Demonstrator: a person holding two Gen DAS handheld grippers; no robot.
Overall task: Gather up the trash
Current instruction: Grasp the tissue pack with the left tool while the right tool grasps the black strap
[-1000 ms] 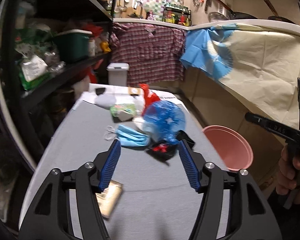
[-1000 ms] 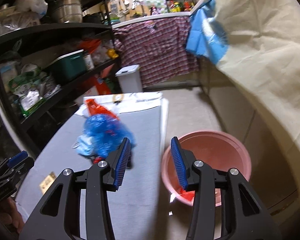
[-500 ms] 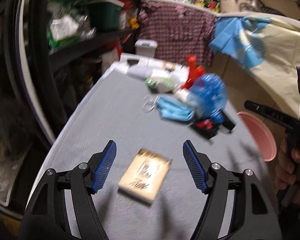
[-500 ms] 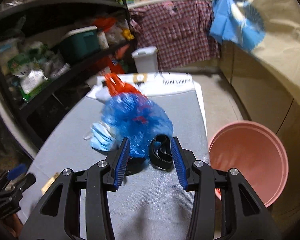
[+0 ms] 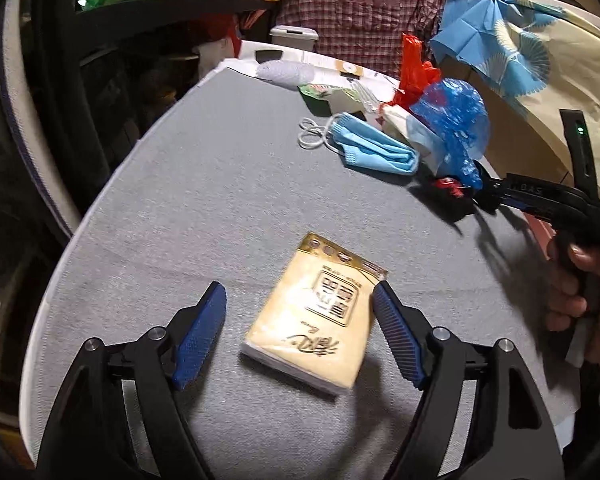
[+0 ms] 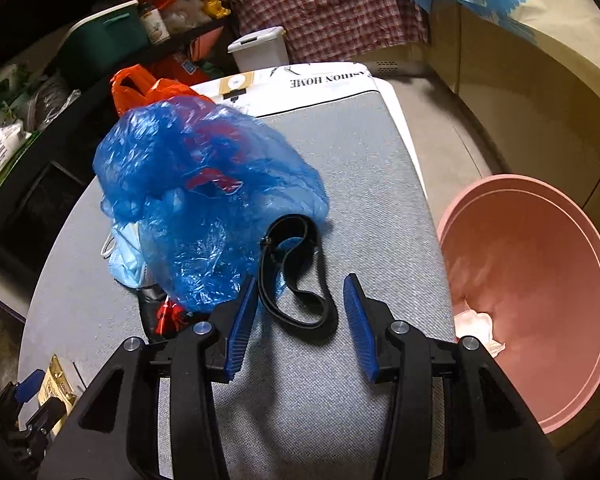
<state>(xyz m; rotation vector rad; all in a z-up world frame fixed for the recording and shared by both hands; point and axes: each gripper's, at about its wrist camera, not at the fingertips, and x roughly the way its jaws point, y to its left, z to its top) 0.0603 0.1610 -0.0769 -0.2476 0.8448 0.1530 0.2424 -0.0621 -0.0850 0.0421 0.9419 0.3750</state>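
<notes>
A grey padded table [image 5: 220, 208] stood in a cluttered storage room, with dark shelves to one side. The left gripper [image 5: 299, 304] hung over the table's near end, its jaws opening wide, and a yellow tissue pack [image 5: 320, 320] lay flat between them; the right pad seemed just beside the pack's corner, the left pad well clear, so nothing was gripped. Farther ahead and to its right lay a folded blue mask [image 5: 376, 152], and beyond that a blue bag [image 5: 456, 116] and an orange bag [image 5: 414, 68]. The right gripper [image 6: 300, 300] was half open and empty, with a black band [image 6: 296, 276] lying on the table between and just ahead of its pads. The blue bag [image 6: 204, 188] bulged ahead to its left. A pink bin [image 6: 540, 280] stood on the floor to its right, beside the table, with a scrap of white paper [image 6: 476, 322] inside.
</notes>
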